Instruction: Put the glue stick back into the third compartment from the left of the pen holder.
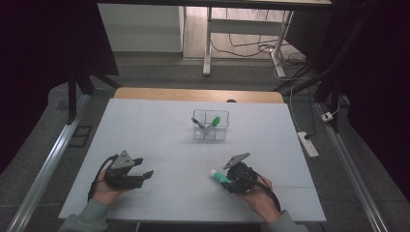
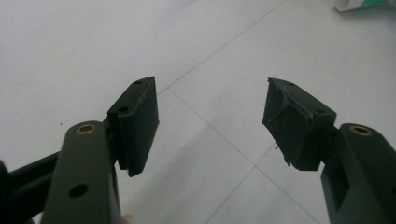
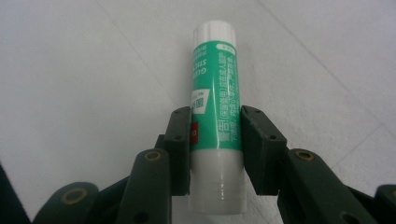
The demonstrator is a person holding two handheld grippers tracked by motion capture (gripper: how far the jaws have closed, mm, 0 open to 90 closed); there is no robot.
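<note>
Right gripper [image 3: 215,149] is clamped on the glue stick [image 3: 215,107], pads against both sides of its lower body near the white base. The stick lies on the white table [image 1: 159,130]; its capped end points away from the hand. In the high view it sits at the table's near right, well short of the clear divided container [image 1: 211,124] that holds a green-tipped item. Left gripper [image 2: 210,121] rests near left, jaws wide apart, nothing between them.
</note>
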